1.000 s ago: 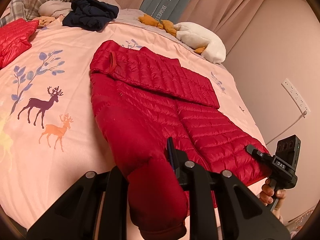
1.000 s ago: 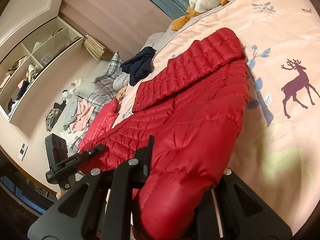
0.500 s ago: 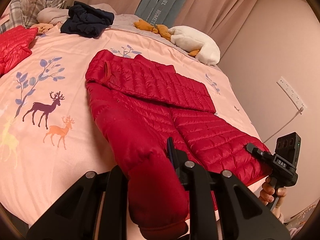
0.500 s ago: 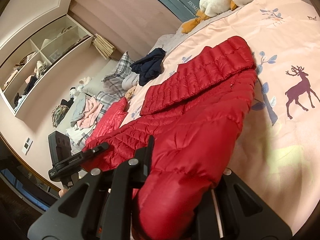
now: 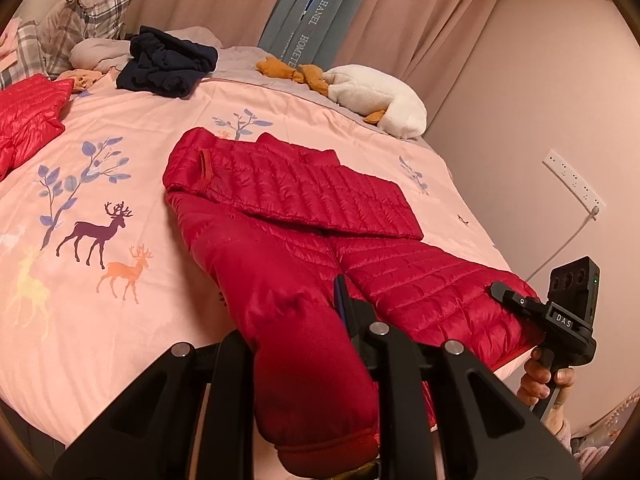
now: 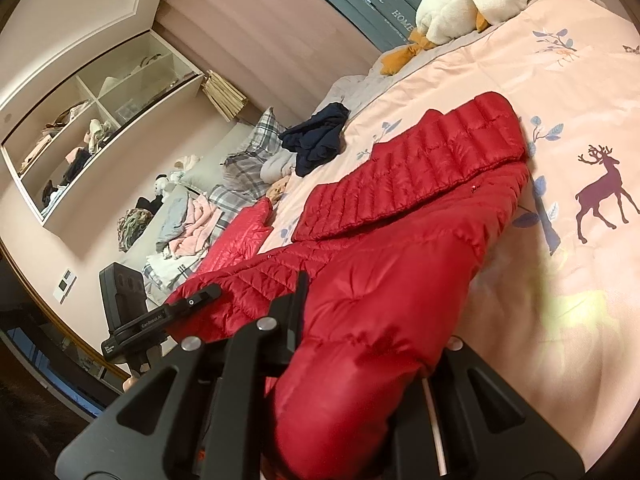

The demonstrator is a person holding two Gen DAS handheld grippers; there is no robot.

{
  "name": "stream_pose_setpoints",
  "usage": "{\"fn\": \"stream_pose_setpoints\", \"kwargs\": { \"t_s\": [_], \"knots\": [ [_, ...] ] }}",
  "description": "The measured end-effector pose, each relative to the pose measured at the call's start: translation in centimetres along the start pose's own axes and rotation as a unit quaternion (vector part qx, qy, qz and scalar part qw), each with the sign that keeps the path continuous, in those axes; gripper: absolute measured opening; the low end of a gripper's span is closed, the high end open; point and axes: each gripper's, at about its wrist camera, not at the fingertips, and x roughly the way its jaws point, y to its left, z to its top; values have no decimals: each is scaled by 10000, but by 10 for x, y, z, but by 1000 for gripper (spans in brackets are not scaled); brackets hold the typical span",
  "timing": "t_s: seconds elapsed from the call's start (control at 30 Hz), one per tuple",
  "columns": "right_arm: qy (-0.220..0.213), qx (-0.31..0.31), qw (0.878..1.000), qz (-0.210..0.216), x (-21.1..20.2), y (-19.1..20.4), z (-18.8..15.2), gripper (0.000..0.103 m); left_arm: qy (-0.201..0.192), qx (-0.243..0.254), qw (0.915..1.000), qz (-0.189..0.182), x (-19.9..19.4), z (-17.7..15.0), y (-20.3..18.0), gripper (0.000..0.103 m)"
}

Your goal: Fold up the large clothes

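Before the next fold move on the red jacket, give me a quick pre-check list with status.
1. Left gripper clamped on the red jacket hem: ok.
2. Right gripper clamped on the hem's other corner: ok.
3. Sleeve folded flat across the jacket's upper part: ok.
4. Upper half lying flat on the bedspread: ok.
5. Fold path clear: navy clothes, plush goose and the second red jacket sit apart from it: ok.
6. Both layers of the hem caught in each grip: cannot tell.
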Motion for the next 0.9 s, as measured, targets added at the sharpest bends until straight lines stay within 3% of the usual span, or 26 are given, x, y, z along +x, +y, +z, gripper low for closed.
{"fn": "stream_pose_setpoints", "kwargs": {
  "t_s": [0.9],
  "knots": [
    [-194,-310,9985,412,-25,12,19,13,-345,254,9990,-104,-42,-3,-21,18]
  ]
}}
